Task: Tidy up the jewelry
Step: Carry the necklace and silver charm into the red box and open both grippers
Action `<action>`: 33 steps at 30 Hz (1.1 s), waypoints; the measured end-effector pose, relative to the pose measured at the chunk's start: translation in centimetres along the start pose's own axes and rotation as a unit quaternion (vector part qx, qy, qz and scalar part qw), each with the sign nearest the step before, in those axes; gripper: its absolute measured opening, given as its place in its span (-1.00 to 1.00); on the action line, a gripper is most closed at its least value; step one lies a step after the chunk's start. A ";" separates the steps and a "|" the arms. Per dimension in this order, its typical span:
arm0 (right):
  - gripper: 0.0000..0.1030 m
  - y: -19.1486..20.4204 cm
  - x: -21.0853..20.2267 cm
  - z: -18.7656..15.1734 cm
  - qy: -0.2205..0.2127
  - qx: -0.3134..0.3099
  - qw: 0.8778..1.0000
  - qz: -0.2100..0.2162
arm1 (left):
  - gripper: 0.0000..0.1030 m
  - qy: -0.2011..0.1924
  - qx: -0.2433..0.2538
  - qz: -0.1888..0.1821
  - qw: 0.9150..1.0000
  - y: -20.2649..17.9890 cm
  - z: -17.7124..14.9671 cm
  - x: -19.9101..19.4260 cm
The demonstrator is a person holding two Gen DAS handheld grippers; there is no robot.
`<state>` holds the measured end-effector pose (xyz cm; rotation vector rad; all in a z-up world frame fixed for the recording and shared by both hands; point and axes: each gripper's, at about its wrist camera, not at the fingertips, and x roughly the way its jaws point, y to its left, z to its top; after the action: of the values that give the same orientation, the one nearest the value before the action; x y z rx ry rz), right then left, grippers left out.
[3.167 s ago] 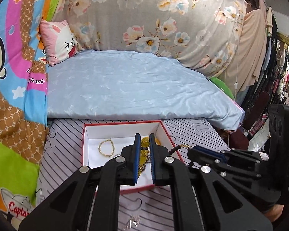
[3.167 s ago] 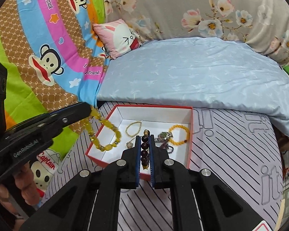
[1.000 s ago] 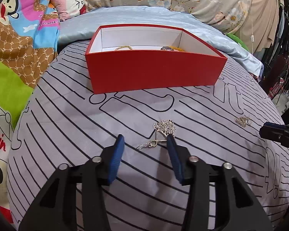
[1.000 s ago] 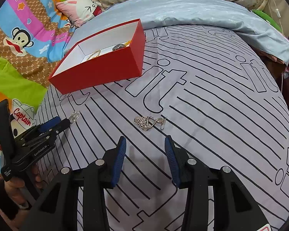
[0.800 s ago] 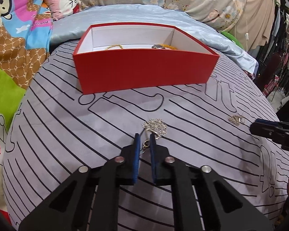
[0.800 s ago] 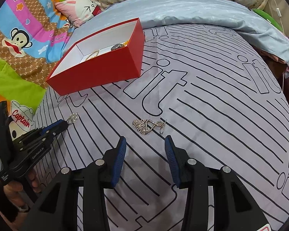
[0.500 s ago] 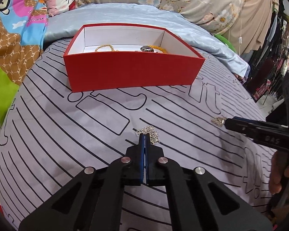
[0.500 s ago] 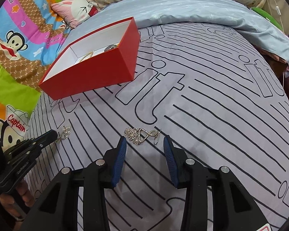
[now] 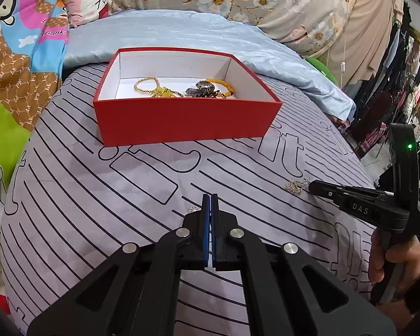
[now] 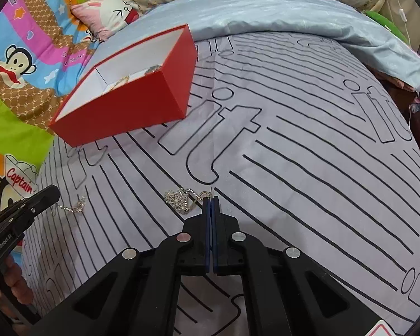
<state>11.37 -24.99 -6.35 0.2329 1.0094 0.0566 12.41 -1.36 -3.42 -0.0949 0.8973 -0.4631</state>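
Silver jewelry is pinched in both grippers on the striped bed sheet (image 10: 294, 140): the left gripper (image 9: 210, 196) has its fingers closed on a flower-shaped pendant (image 10: 75, 205), the right gripper (image 10: 210, 198) on a sparkly pendant chain (image 10: 182, 198). Both pieces lie short of the red box (image 9: 182, 123) holding bracelets (image 9: 159, 89).

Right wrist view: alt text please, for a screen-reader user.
The right tool is shut on the clasp end of a silver heart pendant lying on a striped grey bedsheet. A red box holding jewelry sits beyond, and the left tool pinches a second silver piece at left.
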 end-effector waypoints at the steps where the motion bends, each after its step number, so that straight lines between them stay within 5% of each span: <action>1: -0.99 0.1 -0.4 0.1 -0.003 0.000 1.000 0.005 | -1.00 -0.001 -0.002 0.000 1.000 0.0 0.2 -0.2; 19: -0.99 6.5 -8.7 7.3 -0.107 -0.067 0.989 0.082 | -1.00 -0.059 -0.011 0.012 0.998 0.8 7.7 -5.4; 33: -0.99 10.8 -1.7 16.4 -0.102 -0.095 0.985 0.105 | -1.00 -0.077 -0.012 0.043 0.996 3.0 15.9 -0.4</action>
<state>24.99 -17.51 5.77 0.1654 0.7663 0.3145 25.47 -0.23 6.00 -0.1131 0.7529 -0.3599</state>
